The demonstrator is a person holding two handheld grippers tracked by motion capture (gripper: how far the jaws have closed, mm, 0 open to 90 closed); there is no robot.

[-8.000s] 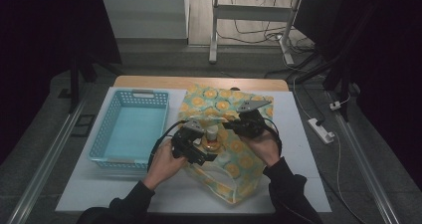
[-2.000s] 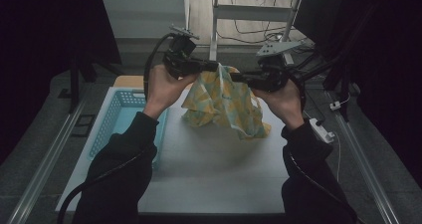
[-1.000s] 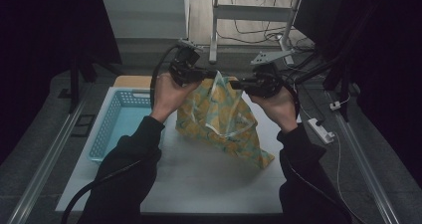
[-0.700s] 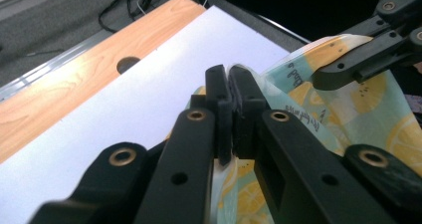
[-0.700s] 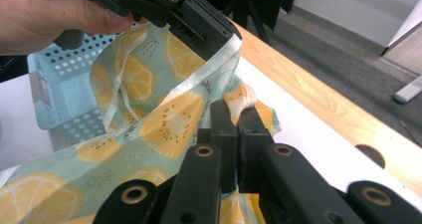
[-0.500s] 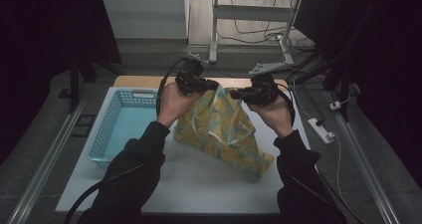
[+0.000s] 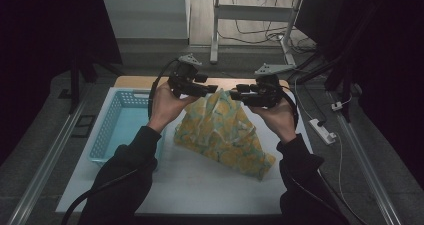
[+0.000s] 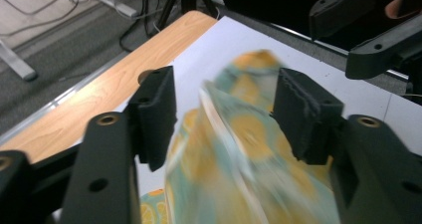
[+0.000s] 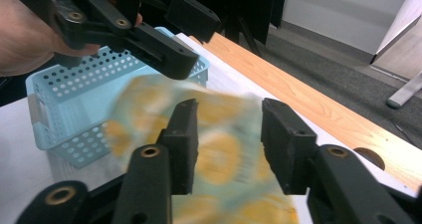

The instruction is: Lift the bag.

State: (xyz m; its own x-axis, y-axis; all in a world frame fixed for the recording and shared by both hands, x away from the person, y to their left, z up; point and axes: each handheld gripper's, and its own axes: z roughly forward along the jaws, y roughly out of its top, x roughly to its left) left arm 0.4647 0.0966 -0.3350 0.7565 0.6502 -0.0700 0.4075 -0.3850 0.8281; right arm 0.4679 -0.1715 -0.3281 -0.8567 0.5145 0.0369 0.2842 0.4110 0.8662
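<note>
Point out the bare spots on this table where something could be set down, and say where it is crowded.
Bare white table lies along the near edge, between the cloth and the person's sleeves. The blue basket looks unfilled inside. A narrow strip is free right of the cloth. The middle and far side are crowded: cloth, left gripper and right gripper.

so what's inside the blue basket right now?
Nothing that I can see: the blue basket shows a bare floor. Its right side is hidden behind the person's left forearm and the patterned cloth.
</note>
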